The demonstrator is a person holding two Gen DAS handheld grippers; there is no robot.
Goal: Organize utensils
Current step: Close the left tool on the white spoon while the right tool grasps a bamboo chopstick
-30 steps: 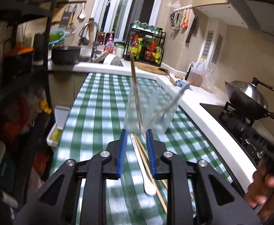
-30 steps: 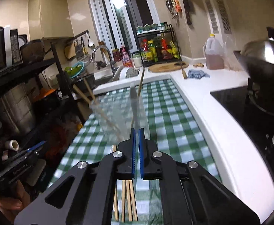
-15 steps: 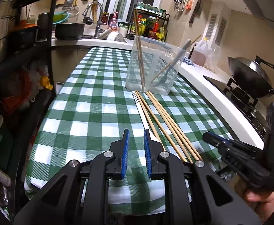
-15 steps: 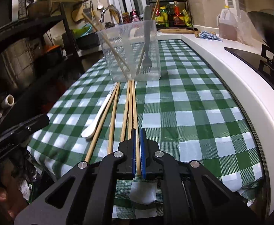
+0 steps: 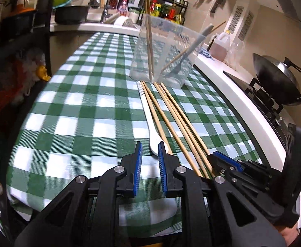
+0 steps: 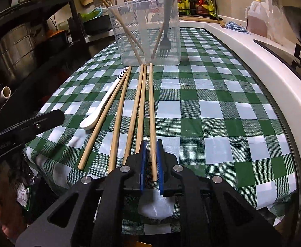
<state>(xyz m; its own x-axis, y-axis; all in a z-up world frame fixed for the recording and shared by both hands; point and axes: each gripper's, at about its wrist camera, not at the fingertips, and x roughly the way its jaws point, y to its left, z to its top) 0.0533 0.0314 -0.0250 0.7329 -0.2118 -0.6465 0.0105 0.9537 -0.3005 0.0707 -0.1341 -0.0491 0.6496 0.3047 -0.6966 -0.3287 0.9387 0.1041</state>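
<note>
A clear plastic container (image 5: 162, 49) (image 6: 148, 30) stands on the green checked cloth and holds a grey fork (image 6: 165, 41) and some wooden chopsticks (image 6: 127, 33). Several wooden chopsticks (image 6: 140, 107) (image 5: 177, 121) and a white spoon (image 6: 105, 100) (image 5: 150, 121) lie in front of it. My left gripper (image 5: 149, 154) is open, low over the cloth, its right pad by the spoon's bowl. My right gripper (image 6: 150, 160) is open with its pads on either side of the rightmost chopstick (image 6: 152, 123) near its end.
A white counter (image 6: 253, 61) runs along the right with a stove and a wok (image 5: 278, 78). A dark shelf rack (image 6: 16, 41) with pots stands to the left. A sink, bottles and a spice rack (image 5: 164, 8) are at the far end.
Both grippers have pulled back from the container to the near end of the table and lowered. The right gripper was shut and is now open around a chopstick.
</note>
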